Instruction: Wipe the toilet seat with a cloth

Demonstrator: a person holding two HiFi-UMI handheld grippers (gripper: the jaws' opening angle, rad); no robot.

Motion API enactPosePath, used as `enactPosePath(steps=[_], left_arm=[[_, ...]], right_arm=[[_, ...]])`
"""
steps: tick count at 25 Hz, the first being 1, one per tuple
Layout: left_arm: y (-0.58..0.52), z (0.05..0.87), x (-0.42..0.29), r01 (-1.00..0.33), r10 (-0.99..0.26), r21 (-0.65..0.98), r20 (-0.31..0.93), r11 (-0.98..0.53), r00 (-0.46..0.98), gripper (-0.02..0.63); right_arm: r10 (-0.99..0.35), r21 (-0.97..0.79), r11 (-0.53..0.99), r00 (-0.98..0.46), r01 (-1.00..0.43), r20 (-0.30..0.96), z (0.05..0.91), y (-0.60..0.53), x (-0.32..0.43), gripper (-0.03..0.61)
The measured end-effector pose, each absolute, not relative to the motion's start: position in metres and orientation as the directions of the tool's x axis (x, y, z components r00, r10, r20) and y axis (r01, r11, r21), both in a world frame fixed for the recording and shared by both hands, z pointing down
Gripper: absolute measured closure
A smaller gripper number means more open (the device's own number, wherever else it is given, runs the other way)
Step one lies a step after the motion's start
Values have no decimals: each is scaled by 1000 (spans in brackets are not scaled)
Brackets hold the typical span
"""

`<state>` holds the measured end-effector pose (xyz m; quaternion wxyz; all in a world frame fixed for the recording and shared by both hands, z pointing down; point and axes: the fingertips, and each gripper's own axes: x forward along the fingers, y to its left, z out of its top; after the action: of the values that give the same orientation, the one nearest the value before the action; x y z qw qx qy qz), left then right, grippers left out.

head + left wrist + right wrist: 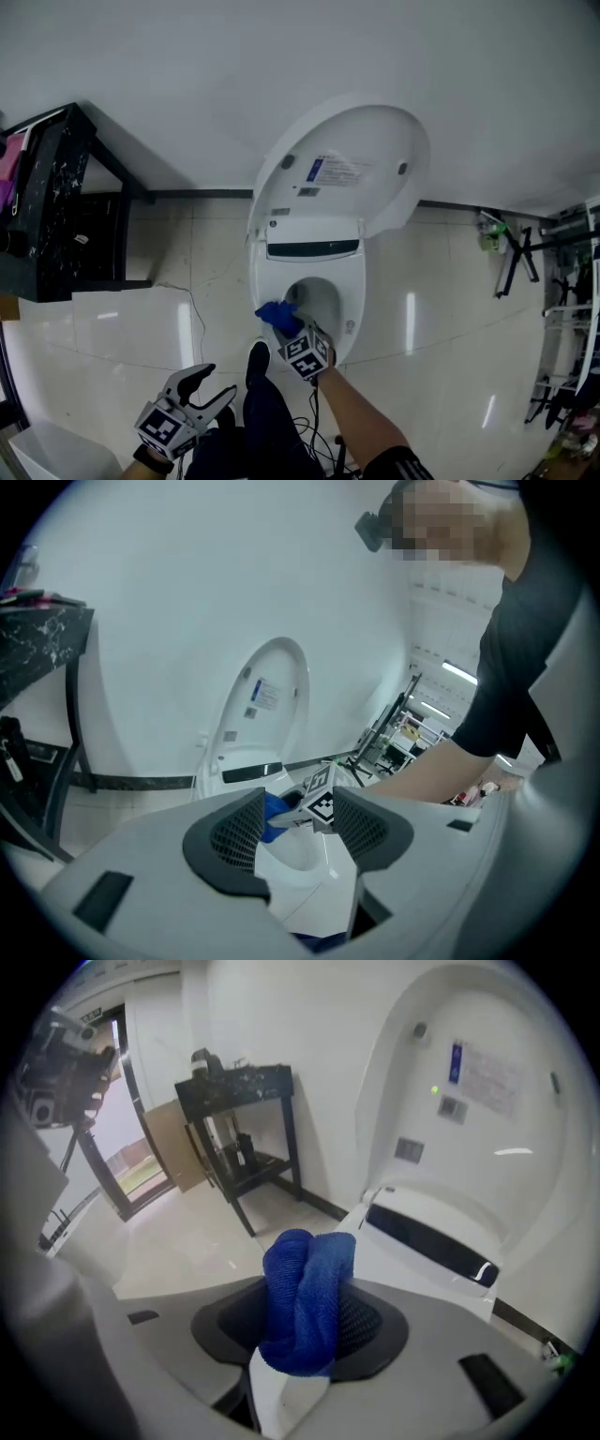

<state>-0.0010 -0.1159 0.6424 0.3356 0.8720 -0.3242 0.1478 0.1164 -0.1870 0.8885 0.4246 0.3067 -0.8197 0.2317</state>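
Observation:
A white toilet stands against the wall with its lid [352, 164] raised; its seat [352, 300] rings the bowl. My right gripper [289, 326] is shut on a bunched blue cloth [278, 316] at the seat's front left rim. In the right gripper view the cloth [305, 1302] fills the gap between the jaws, with the lid [478, 1101] behind it. My left gripper [208, 392] hangs low at the left, open, with nothing in it. In the left gripper view its jaws [298, 832] frame the toilet seat [300, 850], the cloth [274, 810] and the right gripper's marker cube [321, 799].
A black metal rack [56, 202] stands left of the toilet. A folded black stand [516, 258] and a white wire shelf [572, 328] are at the right. My dark trouser leg and shoe [258, 394] are just before the bowl. Cables [309, 441] trail on the tiled floor.

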Motion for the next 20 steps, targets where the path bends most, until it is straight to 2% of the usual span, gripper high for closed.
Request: enactPosePath(steps=[5,10,20], left_arm=[[-77,580,-8,-629,-489,424,398,-652,776,380],[-5,517,-34,-579,-485,325,328,-748,811,380],[116,412,-80,-541,-485,260,250,-800,838,380]], right_arm=[[-502,-87,629,-490,-772,712,756,-184,118,393],[-696,-71,492,-441,-868,567,631,-120,137,393],[-849,-165,340,-378,-926,369,438,59,134,393]])
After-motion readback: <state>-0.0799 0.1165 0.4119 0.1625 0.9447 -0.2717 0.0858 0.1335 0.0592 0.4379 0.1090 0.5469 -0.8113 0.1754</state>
